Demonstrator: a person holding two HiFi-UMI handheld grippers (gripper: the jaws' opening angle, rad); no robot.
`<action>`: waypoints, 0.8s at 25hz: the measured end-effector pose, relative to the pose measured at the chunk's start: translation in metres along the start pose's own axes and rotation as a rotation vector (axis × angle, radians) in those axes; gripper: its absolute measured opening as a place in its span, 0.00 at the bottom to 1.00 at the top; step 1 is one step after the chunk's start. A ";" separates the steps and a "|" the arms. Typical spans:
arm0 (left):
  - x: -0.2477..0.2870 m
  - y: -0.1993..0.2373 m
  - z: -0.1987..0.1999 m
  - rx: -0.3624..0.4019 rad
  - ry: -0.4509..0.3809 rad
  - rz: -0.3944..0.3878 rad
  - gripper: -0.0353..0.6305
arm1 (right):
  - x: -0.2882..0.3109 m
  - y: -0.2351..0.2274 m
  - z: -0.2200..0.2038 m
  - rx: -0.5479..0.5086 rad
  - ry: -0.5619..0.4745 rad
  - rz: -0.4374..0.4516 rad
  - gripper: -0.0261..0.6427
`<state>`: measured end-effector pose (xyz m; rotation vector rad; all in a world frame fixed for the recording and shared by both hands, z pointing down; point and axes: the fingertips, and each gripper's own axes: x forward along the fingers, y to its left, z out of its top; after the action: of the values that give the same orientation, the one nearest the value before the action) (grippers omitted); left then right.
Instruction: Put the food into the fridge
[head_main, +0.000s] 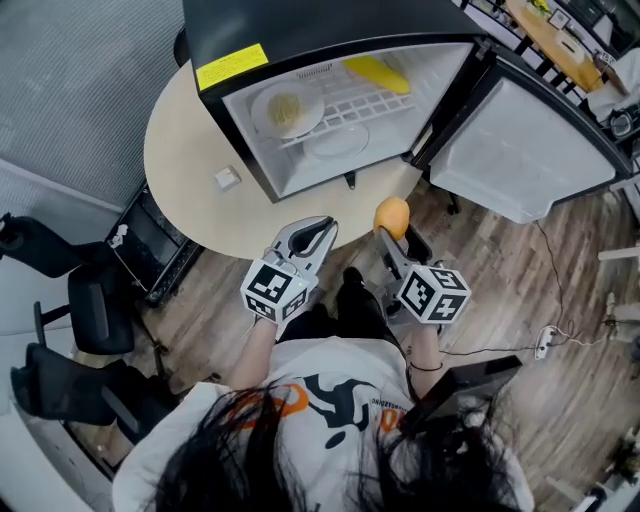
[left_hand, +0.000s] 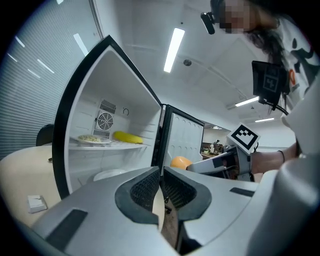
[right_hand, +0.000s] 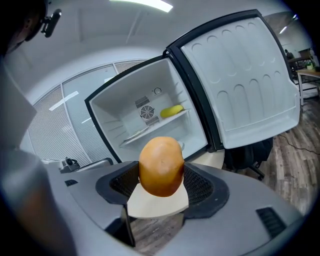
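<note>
1. Fridge: one.
2. Grippers: two, the left gripper and the right gripper.
3. Loose food items: two, one round orange food item and one long yellow food item.
4. Plates: two, one plate with food and one bare plate.
5. Round table: one.
6. Small white block: one.

From the grippers, the fridge gapes at 12 o'clock, its door swung clear toward 2. On the shelf, a plate at 11 and yellow food at 1 leave the middle free. A white dish occupies the floor below.
</note>
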<state>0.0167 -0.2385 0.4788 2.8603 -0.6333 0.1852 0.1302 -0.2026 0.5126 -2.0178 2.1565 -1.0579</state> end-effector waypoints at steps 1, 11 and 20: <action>0.004 0.005 0.001 0.008 0.001 0.011 0.09 | 0.005 -0.004 0.005 -0.003 0.001 0.004 0.47; 0.056 0.030 0.009 -0.028 -0.003 0.119 0.09 | 0.057 -0.051 0.057 -0.111 0.048 0.037 0.47; 0.102 0.033 0.007 -0.065 -0.025 0.134 0.09 | 0.111 -0.076 0.070 -0.172 0.125 0.079 0.47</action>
<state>0.0953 -0.3100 0.4949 2.7633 -0.8210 0.1459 0.2086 -0.3288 0.5411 -1.9612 2.4468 -1.0495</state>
